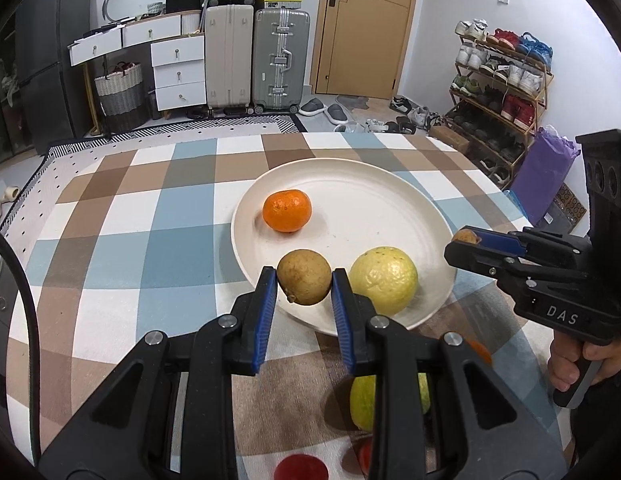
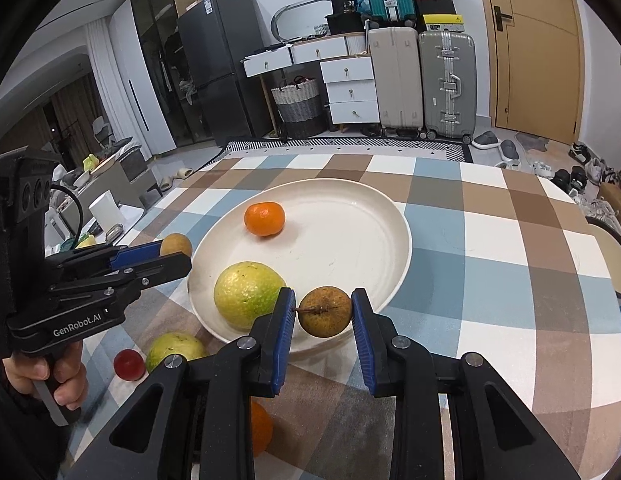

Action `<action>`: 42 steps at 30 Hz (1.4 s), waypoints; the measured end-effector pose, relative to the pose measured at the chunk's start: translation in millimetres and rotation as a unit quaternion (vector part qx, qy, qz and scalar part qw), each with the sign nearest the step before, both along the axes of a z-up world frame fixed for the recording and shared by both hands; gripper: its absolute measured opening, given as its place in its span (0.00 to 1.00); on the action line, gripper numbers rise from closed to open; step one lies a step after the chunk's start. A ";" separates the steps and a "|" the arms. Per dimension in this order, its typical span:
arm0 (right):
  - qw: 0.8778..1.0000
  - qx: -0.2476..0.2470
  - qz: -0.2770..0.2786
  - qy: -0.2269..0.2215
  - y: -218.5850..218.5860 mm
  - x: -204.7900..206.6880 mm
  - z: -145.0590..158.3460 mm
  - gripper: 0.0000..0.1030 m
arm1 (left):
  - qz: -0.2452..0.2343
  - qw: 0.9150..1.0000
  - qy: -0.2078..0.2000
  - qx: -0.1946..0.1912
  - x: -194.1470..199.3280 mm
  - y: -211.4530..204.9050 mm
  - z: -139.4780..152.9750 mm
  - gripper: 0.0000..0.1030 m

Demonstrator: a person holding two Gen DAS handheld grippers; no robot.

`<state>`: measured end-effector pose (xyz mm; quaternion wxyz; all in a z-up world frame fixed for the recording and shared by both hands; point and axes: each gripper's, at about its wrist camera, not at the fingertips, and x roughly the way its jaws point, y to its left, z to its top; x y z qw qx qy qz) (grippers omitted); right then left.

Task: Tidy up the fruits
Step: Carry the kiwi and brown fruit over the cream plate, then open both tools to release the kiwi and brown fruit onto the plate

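Brown fruit (image 1: 304, 277) clamped in my left gripper (image 1: 304, 280), another (image 2: 325, 311) in my right gripper (image 2: 324, 312); I lower both gently inside the plate's (image 2: 350, 200) near rim.

A mandarin (image 1: 287, 210) and yellow-green guava (image 1: 383, 280) lie on the white plate (image 1: 374, 184), two brown fruits (image 1: 304, 277) (image 2: 325, 311) held above its rim.

"DAS" in white on black right hand-held gripper (image 1: 464, 243) body; "GenRobot.AI" in white on black left hand-held gripper (image 2: 175, 255) body.
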<state>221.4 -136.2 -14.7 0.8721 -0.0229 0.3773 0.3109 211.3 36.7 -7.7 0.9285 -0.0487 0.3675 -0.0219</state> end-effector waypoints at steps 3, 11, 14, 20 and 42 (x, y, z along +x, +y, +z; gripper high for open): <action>1.000 -0.006 0.002 0.003 2.8 4.0 -2.2 0.29 | 0.000 1.000 0.004 0.005 4.8 -1.2 -4.0 0.24; 1.000 -0.003 0.001 0.010 8.0 14.3 -5.7 0.29 | -0.008 1.000 0.021 0.013 13.0 -5.0 -15.0 0.24; 1.000 -0.003 0.001 0.014 9.0 16.0 -8.8 0.29 | -0.011 1.000 0.022 0.016 14.2 -6.9 -17.3 0.24; 1.000 -0.008 0.003 0.016 10.4 18.0 -12.9 0.29 | -0.013 0.999 0.022 0.022 15.5 -9.4 -18.4 0.24; 1.000 0.002 -0.019 -0.007 -3.4 11.2 -4.5 0.51 | 0.006 1.000 -0.014 0.018 -9.8 -0.4 1.9 0.62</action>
